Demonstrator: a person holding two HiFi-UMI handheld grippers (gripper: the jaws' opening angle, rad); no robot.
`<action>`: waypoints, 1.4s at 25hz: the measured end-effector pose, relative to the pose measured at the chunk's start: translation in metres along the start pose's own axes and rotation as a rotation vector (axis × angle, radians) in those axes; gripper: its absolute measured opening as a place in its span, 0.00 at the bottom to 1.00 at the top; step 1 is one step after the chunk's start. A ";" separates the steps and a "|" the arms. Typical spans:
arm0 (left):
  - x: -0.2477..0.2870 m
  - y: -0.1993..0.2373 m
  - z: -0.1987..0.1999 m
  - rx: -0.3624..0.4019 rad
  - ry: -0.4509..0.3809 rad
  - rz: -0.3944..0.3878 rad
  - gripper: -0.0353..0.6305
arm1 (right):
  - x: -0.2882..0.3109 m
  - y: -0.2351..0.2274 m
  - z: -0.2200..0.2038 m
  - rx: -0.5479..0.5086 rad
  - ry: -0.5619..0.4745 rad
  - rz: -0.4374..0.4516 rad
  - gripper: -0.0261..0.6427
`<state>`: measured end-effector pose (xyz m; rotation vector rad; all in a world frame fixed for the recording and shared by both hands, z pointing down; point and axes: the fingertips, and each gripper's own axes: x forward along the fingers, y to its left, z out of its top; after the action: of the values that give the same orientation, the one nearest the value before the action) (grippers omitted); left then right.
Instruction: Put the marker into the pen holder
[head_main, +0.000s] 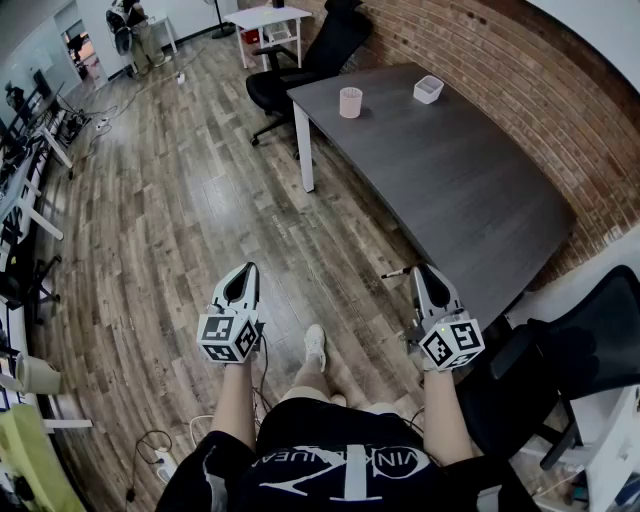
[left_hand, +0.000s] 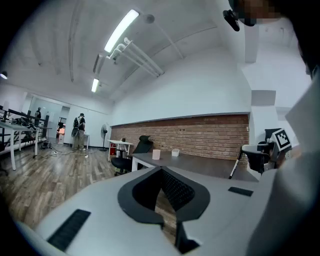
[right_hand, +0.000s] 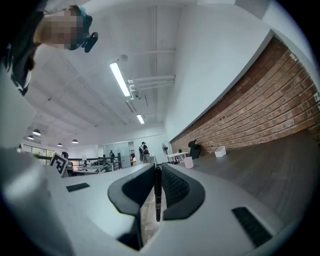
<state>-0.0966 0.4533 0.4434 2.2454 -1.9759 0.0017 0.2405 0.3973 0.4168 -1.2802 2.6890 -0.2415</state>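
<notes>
The marker is a thin dark pen, and my right gripper is shut on it. In the head view the marker sticks out to the left of my right gripper, which is over the floor by the near corner of the grey table. The pen holder is a pink cup standing at the table's far end, well away from both grippers. My left gripper hovers over the floor, shut and empty, its tips meeting. The left gripper view also shows the cup.
A small white box sits on the table beyond the cup. Black office chairs stand at the table's far end and at my right. Desks line the left wall. People stand far off near a doorway.
</notes>
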 end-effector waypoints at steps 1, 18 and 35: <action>0.008 0.003 -0.001 0.004 0.009 -0.002 0.08 | 0.007 -0.004 0.001 -0.004 -0.001 -0.006 0.12; 0.147 0.060 0.008 0.000 0.076 -0.034 0.08 | 0.145 -0.059 -0.005 0.042 0.029 -0.027 0.12; 0.267 0.132 0.014 -0.022 0.102 -0.095 0.08 | 0.262 -0.089 -0.012 0.070 0.043 -0.109 0.12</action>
<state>-0.1933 0.1724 0.4705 2.2748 -1.8083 0.0819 0.1419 0.1383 0.4293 -1.4176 2.6241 -0.3771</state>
